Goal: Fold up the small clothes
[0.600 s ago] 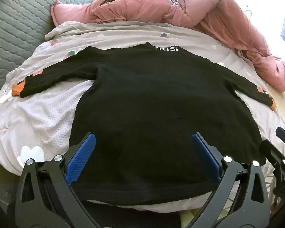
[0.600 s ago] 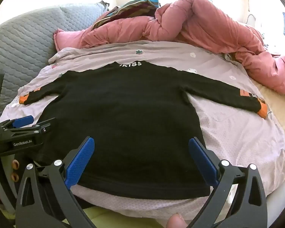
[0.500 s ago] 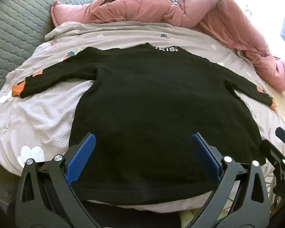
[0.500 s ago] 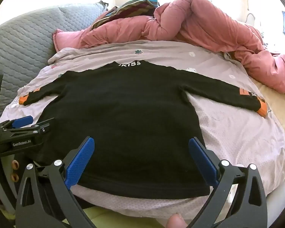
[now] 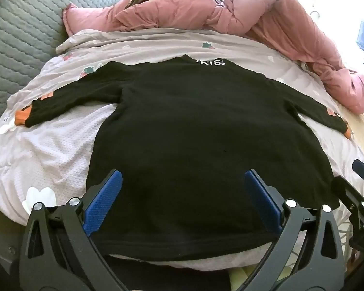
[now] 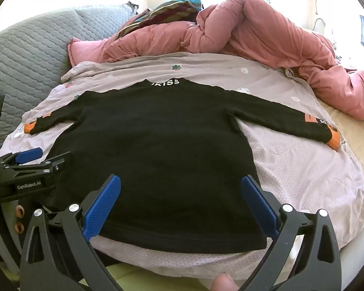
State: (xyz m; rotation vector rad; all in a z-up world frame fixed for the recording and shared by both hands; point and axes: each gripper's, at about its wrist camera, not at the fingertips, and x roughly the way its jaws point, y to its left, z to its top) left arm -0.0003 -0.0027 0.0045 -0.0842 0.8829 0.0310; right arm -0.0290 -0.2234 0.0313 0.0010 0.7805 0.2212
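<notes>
A small black long-sleeved top (image 5: 194, 126) (image 6: 157, 145) lies flat on a pale pink quilt (image 5: 36, 150) (image 6: 303, 169), both sleeves spread out with orange cuffs, white lettering at the neck on the far side. My left gripper (image 5: 182, 194) hovers open over the hem's left half, with nothing between its blue pads (image 5: 102, 206). My right gripper (image 6: 180, 201) hovers open over the hem's right half, likewise with nothing in it. The left gripper's side (image 6: 29, 169) shows at the left of the right wrist view.
A bunched pink duvet (image 5: 267, 24) (image 6: 267, 36) lies across the far side and right. A grey quilted headboard (image 5: 17, 31) (image 6: 29, 55) rises on the left. Striped fabric (image 6: 172, 7) sits behind the duvet. A fingertip (image 6: 224, 282) shows at the bottom edge.
</notes>
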